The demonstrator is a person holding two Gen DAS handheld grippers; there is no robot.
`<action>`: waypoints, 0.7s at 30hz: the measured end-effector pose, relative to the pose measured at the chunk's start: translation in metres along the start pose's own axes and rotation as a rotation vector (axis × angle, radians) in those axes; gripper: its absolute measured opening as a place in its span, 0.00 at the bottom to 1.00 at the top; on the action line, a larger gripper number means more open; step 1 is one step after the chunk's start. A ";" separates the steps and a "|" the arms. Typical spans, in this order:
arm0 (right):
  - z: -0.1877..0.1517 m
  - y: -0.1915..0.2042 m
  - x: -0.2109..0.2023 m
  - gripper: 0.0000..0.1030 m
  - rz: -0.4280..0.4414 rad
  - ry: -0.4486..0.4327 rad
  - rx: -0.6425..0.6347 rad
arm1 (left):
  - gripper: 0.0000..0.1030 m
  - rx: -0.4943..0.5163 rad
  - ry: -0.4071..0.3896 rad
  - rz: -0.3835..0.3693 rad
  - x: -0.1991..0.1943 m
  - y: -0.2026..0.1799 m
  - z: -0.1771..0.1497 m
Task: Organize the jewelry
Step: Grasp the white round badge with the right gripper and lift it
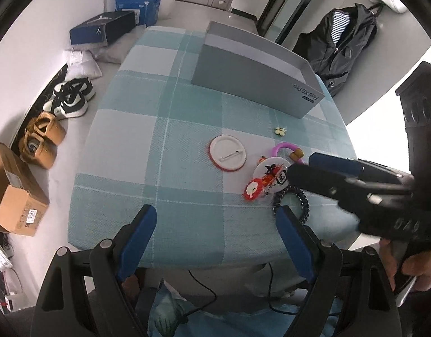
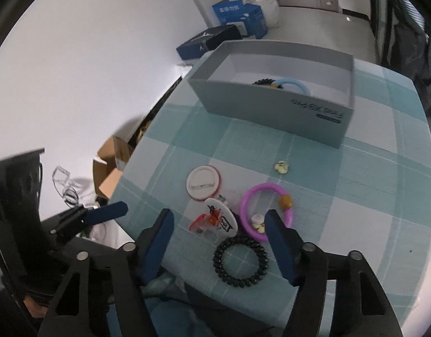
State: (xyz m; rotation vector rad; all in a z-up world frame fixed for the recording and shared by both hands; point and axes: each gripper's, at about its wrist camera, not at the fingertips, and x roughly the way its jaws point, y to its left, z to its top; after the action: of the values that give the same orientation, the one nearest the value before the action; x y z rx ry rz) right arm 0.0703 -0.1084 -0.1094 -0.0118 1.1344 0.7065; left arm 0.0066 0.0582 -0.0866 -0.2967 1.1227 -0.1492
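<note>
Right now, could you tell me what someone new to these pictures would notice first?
Probably the bright cluster near the front edge of the checked table: a purple ring, a black coiled hair tie and printed badges, with the open right tool poised over them. Behind stands a grey box, already holding a blue ring.

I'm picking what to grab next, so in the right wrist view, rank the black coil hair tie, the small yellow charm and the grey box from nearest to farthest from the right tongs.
1. Black coil hair tie: on the cloth between the right tongs fingers.
2. Small yellow charm: mid-table, past the purple ring.
3. Grey box: far end of the table.
</note>
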 end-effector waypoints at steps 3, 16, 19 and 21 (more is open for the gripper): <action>0.000 0.008 0.006 0.54 -0.025 0.010 -0.031 | 0.81 0.014 -0.005 0.011 0.001 -0.001 0.001; 0.002 0.015 0.021 0.07 -0.097 0.058 -0.092 | 0.81 0.013 0.023 0.011 0.006 0.002 0.000; 0.001 0.018 0.021 0.05 -0.099 0.050 -0.107 | 0.81 0.000 0.026 0.012 0.006 0.004 0.000; 0.001 0.020 0.019 0.05 -0.095 0.041 -0.120 | 0.81 -0.009 0.029 0.013 0.007 0.005 0.000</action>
State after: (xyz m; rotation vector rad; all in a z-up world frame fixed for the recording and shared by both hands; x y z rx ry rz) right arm 0.0653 -0.0823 -0.1177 -0.1810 1.1220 0.6910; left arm 0.0097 0.0614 -0.0942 -0.2958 1.1537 -0.1376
